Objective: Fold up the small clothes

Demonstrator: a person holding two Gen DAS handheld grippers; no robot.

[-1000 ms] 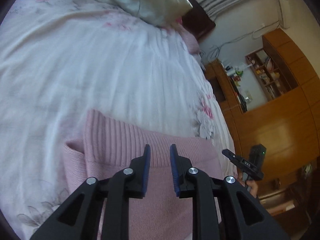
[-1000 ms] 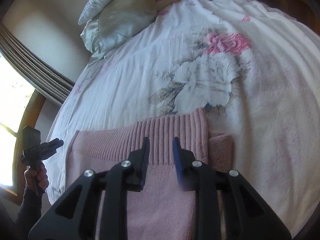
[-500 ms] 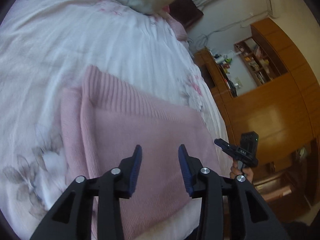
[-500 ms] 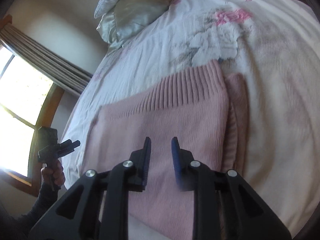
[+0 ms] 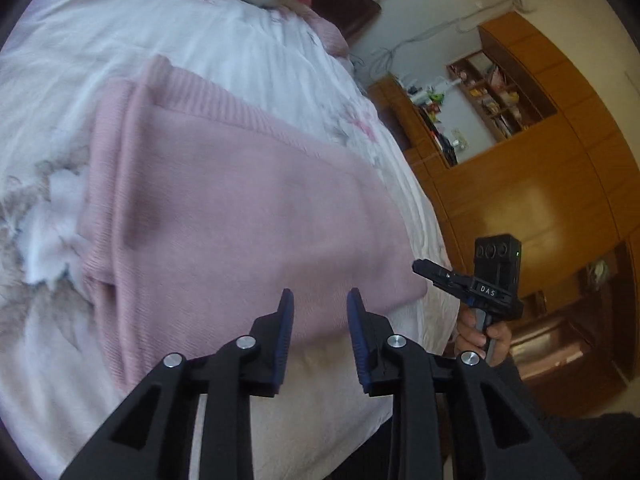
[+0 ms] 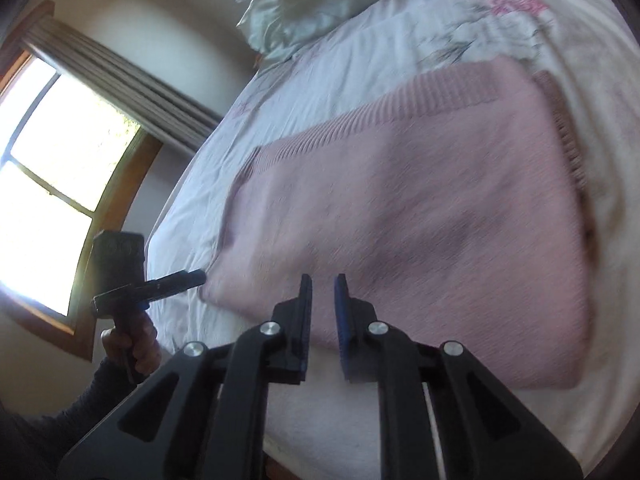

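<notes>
A pink knit sweater (image 5: 248, 208) lies folded into a rectangle on the flowered bed cover (image 5: 240, 40), its ribbed hem on the far side. My left gripper (image 5: 320, 304) hovers over the near edge, a little open, with nothing between its fingers. From the right wrist, the same sweater (image 6: 420, 208) fills the middle. My right gripper (image 6: 323, 284) hangs above its near edge, all but shut, with only a thin slit and no cloth in it. Each gripper also shows in the other's view: the right gripper (image 5: 420, 270) off the sweater's right end, the left gripper (image 6: 198, 277) off its left end.
Pillows (image 6: 312, 4) lie at the head of the bed (image 6: 320, 80). A wooden wardrobe (image 5: 540, 180) and cluttered shelves (image 5: 492, 92) stand to the right. On the left are a bright window (image 6: 48, 180) and a curtain. The bed's near edge runs just below both grippers.
Both grippers have pulled back from the ribbed hem to the near edge of the sweater, which now shows whole. The right fingers have narrowed; the left opened, then partly narrowed.
</notes>
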